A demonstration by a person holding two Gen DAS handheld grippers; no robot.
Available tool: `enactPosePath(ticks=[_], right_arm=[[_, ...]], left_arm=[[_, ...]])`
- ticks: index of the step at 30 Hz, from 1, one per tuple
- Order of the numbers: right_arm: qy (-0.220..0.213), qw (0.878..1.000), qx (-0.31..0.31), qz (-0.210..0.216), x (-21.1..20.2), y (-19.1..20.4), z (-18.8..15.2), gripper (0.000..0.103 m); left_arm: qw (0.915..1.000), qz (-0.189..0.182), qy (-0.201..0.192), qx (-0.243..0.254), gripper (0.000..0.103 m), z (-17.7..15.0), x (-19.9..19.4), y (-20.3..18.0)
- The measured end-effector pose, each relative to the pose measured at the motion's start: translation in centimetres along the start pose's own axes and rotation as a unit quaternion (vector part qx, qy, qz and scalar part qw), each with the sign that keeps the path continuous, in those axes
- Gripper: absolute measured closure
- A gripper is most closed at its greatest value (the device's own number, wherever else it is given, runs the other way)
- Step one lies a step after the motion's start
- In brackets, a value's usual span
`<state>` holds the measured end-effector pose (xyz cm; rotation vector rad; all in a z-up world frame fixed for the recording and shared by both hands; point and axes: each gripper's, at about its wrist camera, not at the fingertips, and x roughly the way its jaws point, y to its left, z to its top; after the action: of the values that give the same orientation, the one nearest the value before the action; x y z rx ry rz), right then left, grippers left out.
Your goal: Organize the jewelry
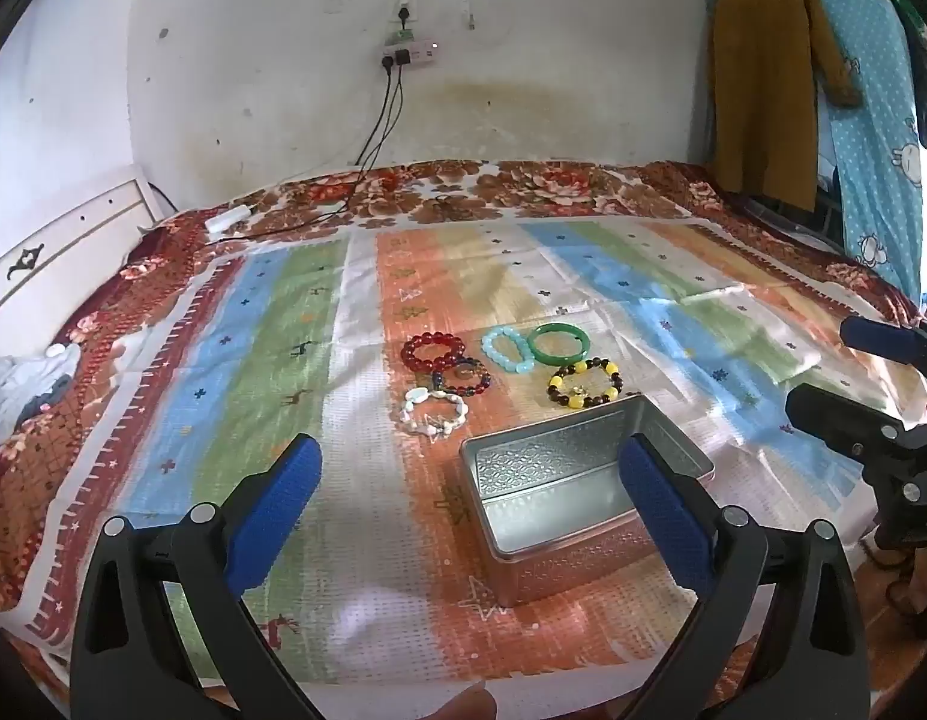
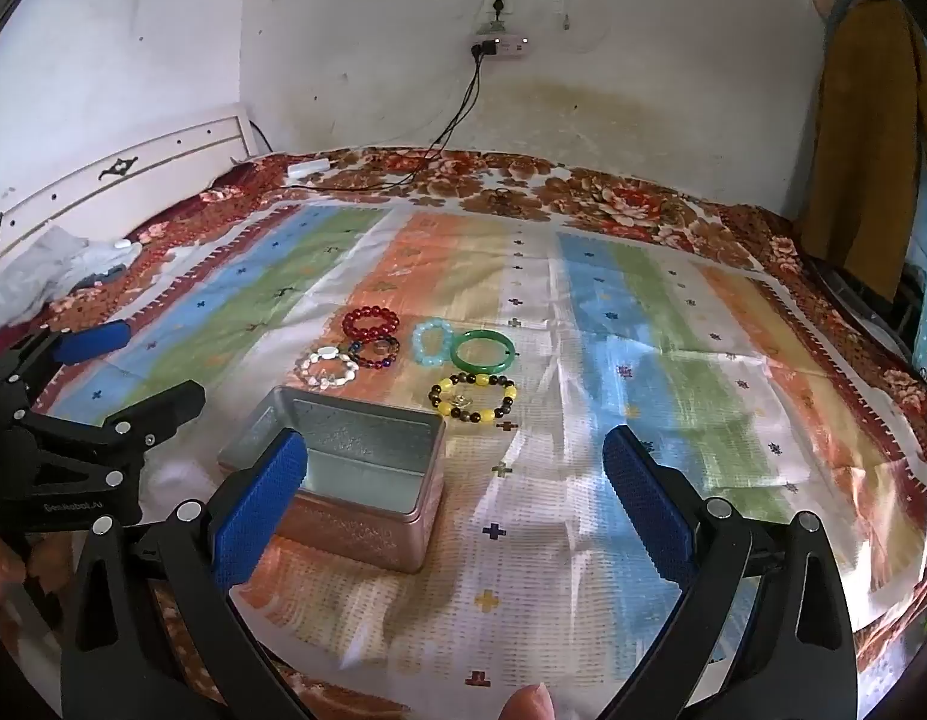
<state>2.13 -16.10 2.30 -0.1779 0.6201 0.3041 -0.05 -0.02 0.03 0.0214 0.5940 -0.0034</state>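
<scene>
Several bracelets lie on the striped cloth beyond an open, empty metal tin: red beads, dark beads, white shells, pale blue beads, a green bangle and yellow-and-brown beads. My left gripper is open and empty above the tin's near left side. My right gripper is open and empty just right of the tin.
The striped cloth covers a floral bedspread. A wall with a power strip and cables stands behind. A white headboard is at left. Hanging clothes are at right.
</scene>
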Motion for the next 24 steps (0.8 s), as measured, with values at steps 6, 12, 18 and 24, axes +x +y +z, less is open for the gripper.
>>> enactPosePath(ticks=[6, 12, 18, 24], right_arm=[[0.006, 1.0, 0.004, -0.002, 0.6, 0.1, 0.0, 0.004], [0.014, 1.0, -0.009, 0.014, 2.3, 1.1, 0.3, 0.004], [0.01, 0.999, -0.003, 0.031, 2.9, 1.1, 0.3, 0.004], [0.017, 0.999, 0.006, 0.034, 3.1, 0.9, 0.3, 0.004]], left_arm=[[1.0, -0.002, 0.0, -0.001, 0.006, 0.0, 0.0, -0.2], [0.9998, -0.008, 0.006, -0.017, 0.006, 0.2, 0.3, 0.6], [0.9993, -0.012, 0.012, -0.032, 0.006, 0.4, 0.1, 1.1], [0.9996, -0.01, 0.012, -0.023, 0.006, 0.3, 0.2, 1.0]])
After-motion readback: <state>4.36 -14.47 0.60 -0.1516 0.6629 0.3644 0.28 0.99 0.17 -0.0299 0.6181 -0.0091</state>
